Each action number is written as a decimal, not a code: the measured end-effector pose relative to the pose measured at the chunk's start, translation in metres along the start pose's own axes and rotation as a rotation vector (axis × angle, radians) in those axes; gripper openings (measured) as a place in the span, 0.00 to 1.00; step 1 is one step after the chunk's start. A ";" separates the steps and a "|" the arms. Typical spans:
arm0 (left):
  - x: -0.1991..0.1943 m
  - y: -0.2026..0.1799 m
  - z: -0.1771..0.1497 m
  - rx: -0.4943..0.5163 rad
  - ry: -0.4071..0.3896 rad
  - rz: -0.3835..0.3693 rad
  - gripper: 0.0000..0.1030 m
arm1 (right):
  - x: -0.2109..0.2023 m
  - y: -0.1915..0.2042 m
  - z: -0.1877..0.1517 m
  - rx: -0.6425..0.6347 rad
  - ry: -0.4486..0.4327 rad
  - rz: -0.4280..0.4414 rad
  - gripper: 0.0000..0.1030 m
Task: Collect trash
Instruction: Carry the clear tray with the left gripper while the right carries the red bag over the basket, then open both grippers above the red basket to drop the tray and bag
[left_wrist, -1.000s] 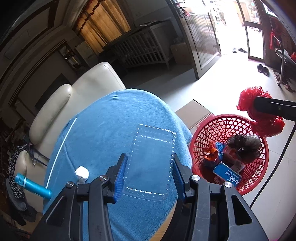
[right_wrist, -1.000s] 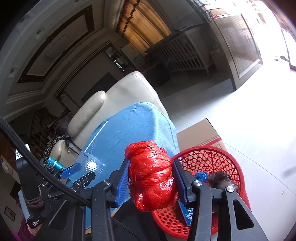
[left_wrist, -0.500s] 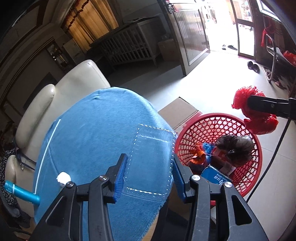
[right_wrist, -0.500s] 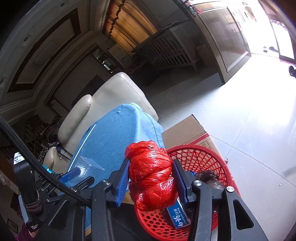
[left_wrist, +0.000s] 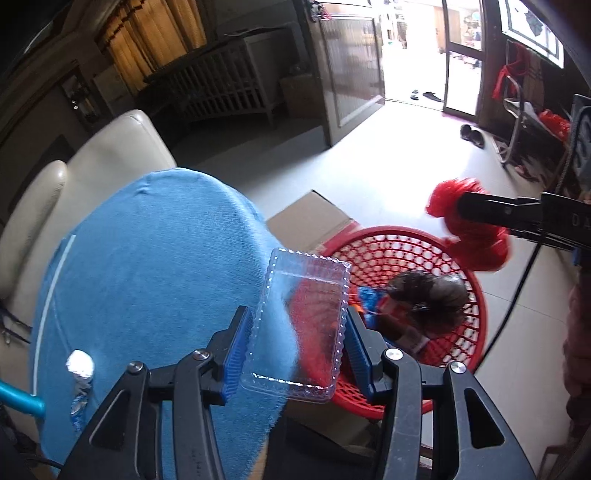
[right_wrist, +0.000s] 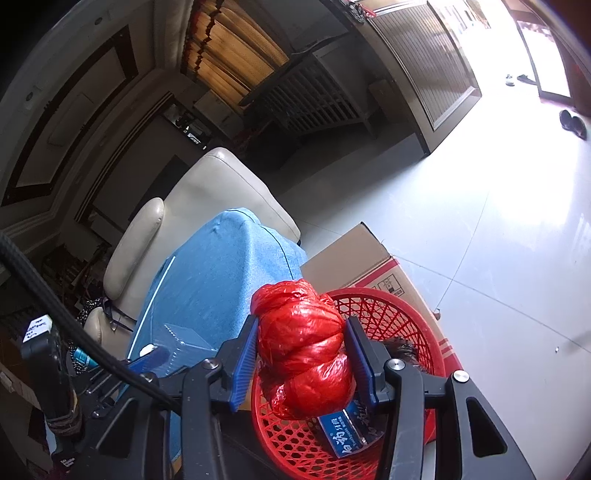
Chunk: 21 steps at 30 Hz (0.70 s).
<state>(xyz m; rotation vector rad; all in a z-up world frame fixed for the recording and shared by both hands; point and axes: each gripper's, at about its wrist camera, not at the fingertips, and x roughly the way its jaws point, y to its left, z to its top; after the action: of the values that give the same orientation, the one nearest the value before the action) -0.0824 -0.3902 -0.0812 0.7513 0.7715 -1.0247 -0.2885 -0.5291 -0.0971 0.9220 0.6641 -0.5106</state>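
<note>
The left gripper (left_wrist: 297, 345) is clamping a clear plastic tray (left_wrist: 300, 325), hanging half over the red basket (left_wrist: 467, 354)'s near rim. The right gripper (right_wrist: 301, 360) is squeezing a red plastic bag (right_wrist: 304, 349) directly above the basket, jaws pressing both sides.

Both wrist cams look down-fwd, close, sharing red basket (left_wrist: 436, 251) (right_wrist: 388, 306), blue cloth (left_wrist: 147, 277) (right_wrist: 221, 280)

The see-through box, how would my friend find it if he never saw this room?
Find the table under the blue cloth, next to the red basket. At the cloth's edge, the left gripper pinches the clear plastic tray. It is the only see-through thing; the other gripper's bundle is red.
</note>
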 end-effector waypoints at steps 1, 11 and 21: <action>0.000 0.000 0.000 -0.003 0.004 -0.014 0.50 | 0.001 -0.001 0.000 0.006 0.006 0.005 0.52; 0.001 0.010 -0.008 -0.028 0.017 -0.028 0.50 | 0.003 0.003 0.001 0.014 0.011 0.005 0.55; -0.006 0.025 -0.020 -0.033 -0.004 0.036 0.50 | 0.012 0.022 -0.003 -0.020 0.027 0.007 0.55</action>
<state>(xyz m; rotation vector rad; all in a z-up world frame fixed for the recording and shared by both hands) -0.0648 -0.3625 -0.0819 0.7323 0.7676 -0.9789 -0.2669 -0.5166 -0.0949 0.9130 0.6893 -0.4851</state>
